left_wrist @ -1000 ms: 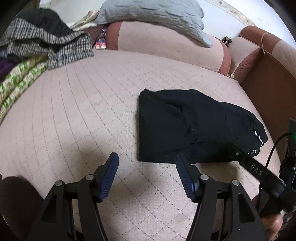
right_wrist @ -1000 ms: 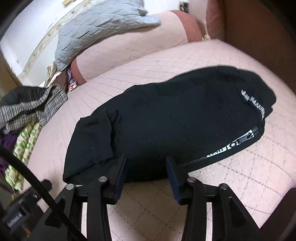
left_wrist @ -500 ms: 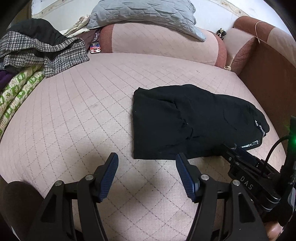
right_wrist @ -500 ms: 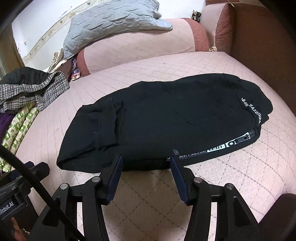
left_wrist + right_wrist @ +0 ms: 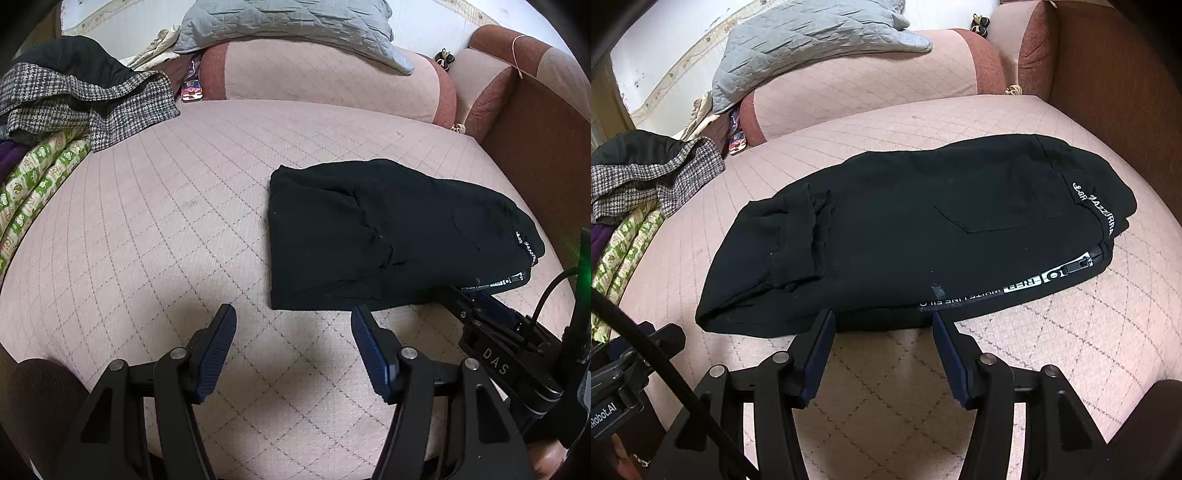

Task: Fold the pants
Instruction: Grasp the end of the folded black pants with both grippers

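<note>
1. The black pants [image 5: 916, 236] lie folded in a compact bundle on the pink quilted sofa seat [image 5: 155, 229], where they lay a second ago.
2. The right gripper [image 5: 882, 325] now stands wider than before, empty, fingertips just short of the pants' near edge.
3. The left gripper [image 5: 293, 319] stays open and empty, over bare seat.

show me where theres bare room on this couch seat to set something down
Widest bare patch: the pink seat between the folded black pants and the clothes pile. Another strip runs between the pants and the backrest. It is crowded at the pile and around the pants.
</note>
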A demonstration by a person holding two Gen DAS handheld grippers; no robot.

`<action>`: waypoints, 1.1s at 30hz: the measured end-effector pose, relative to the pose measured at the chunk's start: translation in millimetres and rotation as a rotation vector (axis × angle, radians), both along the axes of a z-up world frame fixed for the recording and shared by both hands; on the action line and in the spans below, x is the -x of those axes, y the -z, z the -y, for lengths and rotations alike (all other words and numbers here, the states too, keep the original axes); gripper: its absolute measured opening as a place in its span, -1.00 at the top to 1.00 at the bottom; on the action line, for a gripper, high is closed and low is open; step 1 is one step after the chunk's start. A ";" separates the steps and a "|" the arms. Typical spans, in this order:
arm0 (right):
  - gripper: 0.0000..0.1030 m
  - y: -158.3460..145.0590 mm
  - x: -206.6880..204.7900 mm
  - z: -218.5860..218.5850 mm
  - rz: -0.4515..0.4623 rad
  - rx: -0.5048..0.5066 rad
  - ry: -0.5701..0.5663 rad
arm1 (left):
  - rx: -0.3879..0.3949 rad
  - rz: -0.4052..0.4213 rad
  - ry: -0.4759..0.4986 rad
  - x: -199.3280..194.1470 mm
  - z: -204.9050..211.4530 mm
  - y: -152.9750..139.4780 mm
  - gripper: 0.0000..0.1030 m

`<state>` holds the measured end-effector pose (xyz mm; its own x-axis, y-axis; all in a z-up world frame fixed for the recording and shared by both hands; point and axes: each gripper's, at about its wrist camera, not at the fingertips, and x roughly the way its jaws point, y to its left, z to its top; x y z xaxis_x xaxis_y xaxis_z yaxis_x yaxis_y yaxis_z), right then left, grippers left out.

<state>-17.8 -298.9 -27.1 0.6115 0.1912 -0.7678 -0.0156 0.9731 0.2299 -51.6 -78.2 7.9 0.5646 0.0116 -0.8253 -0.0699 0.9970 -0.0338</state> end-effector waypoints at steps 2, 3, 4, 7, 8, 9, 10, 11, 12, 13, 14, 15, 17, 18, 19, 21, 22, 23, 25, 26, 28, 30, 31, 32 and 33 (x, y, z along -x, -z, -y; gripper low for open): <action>-0.16 1.2 -0.3 1.4 -0.003 -0.001 0.005 | -0.003 -0.005 0.001 -0.4 -0.1 1.2 -0.24; -0.16 1.7 -0.6 2.3 -0.004 -0.002 0.007 | -0.004 -0.008 0.000 -0.6 0.7 1.7 -0.24; -0.17 2.6 -1.0 3.3 -0.006 -0.003 0.010 | -0.007 -0.010 0.000 -1.1 0.9 2.1 -0.24; -0.17 5.1 -1.6 5.8 -0.013 -0.007 0.020 | -0.009 -0.018 0.000 -1.9 1.1 4.5 -0.24; -0.17 5.6 -2.4 6.8 -0.015 -0.008 0.022 | -0.009 -0.022 0.000 -2.2 1.2 5.4 -0.24; -0.17 6.7 -2.8 7.6 -0.018 -0.010 0.024 | -0.010 -0.024 0.000 -2.6 1.9 6.1 -0.24; -0.18 7.5 -3.0 8.0 -0.020 -0.011 0.026 | -0.010 -0.027 0.001 -2.8 2.3 7.0 -0.24; -0.18 8.6 -3.2 8.9 -0.023 -0.013 0.029 | -0.009 -0.031 0.003 -3.1 2.5 8.1 -0.24; -0.18 9.2 -3.3 9.3 -0.024 -0.015 0.030 | -0.009 -0.035 0.004 -3.4 2.2 9.0 -0.24; -0.18 9.3 -3.3 9.6 -0.025 -0.016 0.031 | -0.008 -0.040 0.005 -3.3 2.3 10.2 -0.24; -0.18 9.9 -3.0 9.8 -0.025 -0.018 0.032 | -0.007 -0.046 0.004 -3.7 2.2 11.7 -0.24; -0.18 10.2 -2.5 10.1 -0.024 -0.020 0.031 | -0.005 -0.050 0.004 -4.2 1.9 12.9 -0.24; -0.19 10.3 -2.6 10.4 -0.024 -0.021 0.031 | -0.004 -0.056 0.002 -4.5 2.3 14.3 -0.24; -0.19 10.4 -2.7 10.7 -0.023 -0.022 0.032 | -0.003 -0.060 0.002 -4.7 2.0 15.0 -0.25; -0.20 10.6 -2.7 11.1 -0.023 -0.025 0.032 | -0.002 -0.062 0.001 -4.8 2.2 15.5 -0.25; -0.21 10.6 -2.6 11.5 -0.022 -0.025 0.034 | -0.001 -0.068 -0.004 -5.5 1.8 16.9 -0.25; -0.21 10.5 -2.7 11.6 -0.023 -0.026 0.033 | 0.000 -0.070 -0.005 -5.8 1.6 17.4 -0.25; -0.21 10.5 -2.7 11.8 -0.023 -0.026 0.034 | 0.001 -0.073 -0.006 -5.9 1.6 18.2 -0.25; -0.21 9.3 -2.6 13.4 -0.021 -0.027 0.037 | 0.002 -0.080 -0.006 -6.6 1.3 19.6 -0.25; -0.21 7.6 -2.1 15.3 -0.018 -0.027 0.042 | 0.004 -0.081 -0.003 -7.1 1.2 19.4 -0.25; -0.21 -2.4 2.5 26.2 0.022 -0.030 0.080 | 0.006 -0.067 0.013 -10.1 1.7 14.9 -0.25; -0.21 -15.1 9.0 43.2 0.072 -0.018 0.140 | 0.007 -0.046 0.051 -17.3 6.7 6.7 -0.25; -0.21 -20.0 11.3 52.8 0.089 -0.015 0.172 | 0.015 -0.044 0.074 -21.9 10.7 3.3 -0.25; -0.21 -24.0 14.1 64.3 0.104 -0.017 0.211 | 0.026 -0.042 0.103 -27.6 15.2 -0.6 -0.25; -0.21 -27.1 17.6 81.0 0.115 -0.025 0.267 | 0.039 -0.040 0.136 -35.8 22.1 -5.7 -0.25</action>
